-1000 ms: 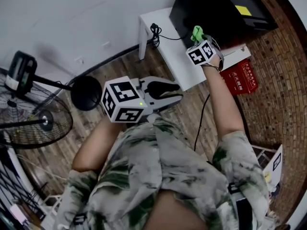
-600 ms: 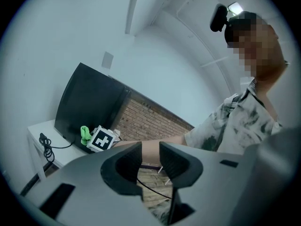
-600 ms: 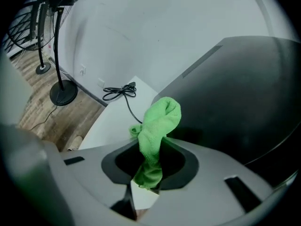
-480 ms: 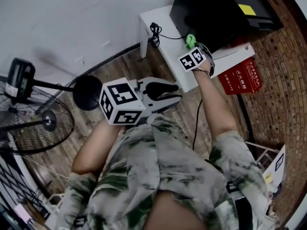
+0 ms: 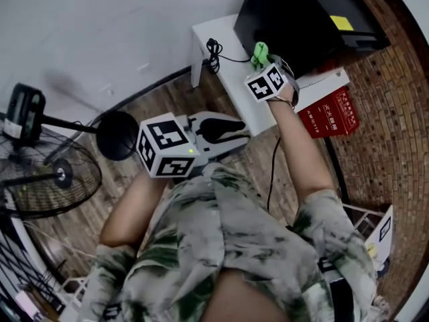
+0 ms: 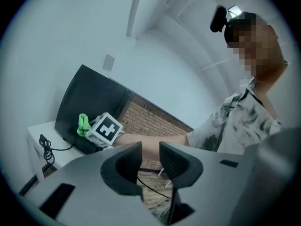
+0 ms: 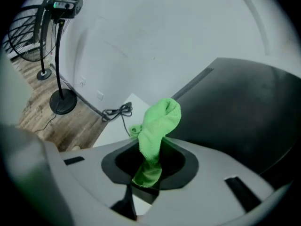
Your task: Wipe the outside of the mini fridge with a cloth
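Right gripper (image 7: 148,173): jaws clamped on bright green microfibre cloth (image 7: 159,121). Cloth tip at side face of black box-shaped mini fridge (image 5: 301,12) (contact unclear). Fridge stands on low white table (image 5: 224,42). Left gripper (image 6: 149,160): jaws apart, nothing between, held near torso.

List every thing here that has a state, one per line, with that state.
left hand-held gripper: open, empty.
right hand-held gripper: shut on the green cloth.
green cloth: bunched, pinched at its lower end, by the mini fridge's side; contact unclear.
mini fridge: upright on the white table, closed as far as shows.
power cord: coiled on the table.
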Available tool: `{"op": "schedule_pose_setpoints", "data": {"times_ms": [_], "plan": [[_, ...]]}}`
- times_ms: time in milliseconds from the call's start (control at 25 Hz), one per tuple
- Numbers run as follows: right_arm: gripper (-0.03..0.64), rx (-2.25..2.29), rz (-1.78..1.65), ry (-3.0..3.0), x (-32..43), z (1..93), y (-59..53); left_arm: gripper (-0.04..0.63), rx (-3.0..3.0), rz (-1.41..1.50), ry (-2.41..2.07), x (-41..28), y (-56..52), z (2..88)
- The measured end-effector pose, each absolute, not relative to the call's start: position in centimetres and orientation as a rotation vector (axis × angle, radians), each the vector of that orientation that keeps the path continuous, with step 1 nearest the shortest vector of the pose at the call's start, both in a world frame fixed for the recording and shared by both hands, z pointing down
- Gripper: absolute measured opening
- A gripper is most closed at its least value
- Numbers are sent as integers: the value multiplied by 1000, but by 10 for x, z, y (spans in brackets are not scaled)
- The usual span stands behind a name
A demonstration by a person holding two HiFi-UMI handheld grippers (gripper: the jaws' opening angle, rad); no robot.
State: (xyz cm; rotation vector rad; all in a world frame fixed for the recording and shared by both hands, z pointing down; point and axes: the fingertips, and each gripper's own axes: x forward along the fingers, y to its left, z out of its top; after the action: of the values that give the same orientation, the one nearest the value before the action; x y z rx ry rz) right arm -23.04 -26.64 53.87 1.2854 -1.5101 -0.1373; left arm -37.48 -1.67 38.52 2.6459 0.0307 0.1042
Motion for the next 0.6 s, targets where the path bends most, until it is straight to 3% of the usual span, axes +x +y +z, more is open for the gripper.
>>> {"op": "schedule_pose_setpoints", "data": {"times_ms": [320, 600], "plan": [[103, 1367, -465, -1427, -259, 366, -299, 126, 2676, 41, 68, -372, -9, 369], [103, 1428, -614, -1270, -254, 288, -318, 125, 2683, 20, 50, -378, -6, 365]]}}
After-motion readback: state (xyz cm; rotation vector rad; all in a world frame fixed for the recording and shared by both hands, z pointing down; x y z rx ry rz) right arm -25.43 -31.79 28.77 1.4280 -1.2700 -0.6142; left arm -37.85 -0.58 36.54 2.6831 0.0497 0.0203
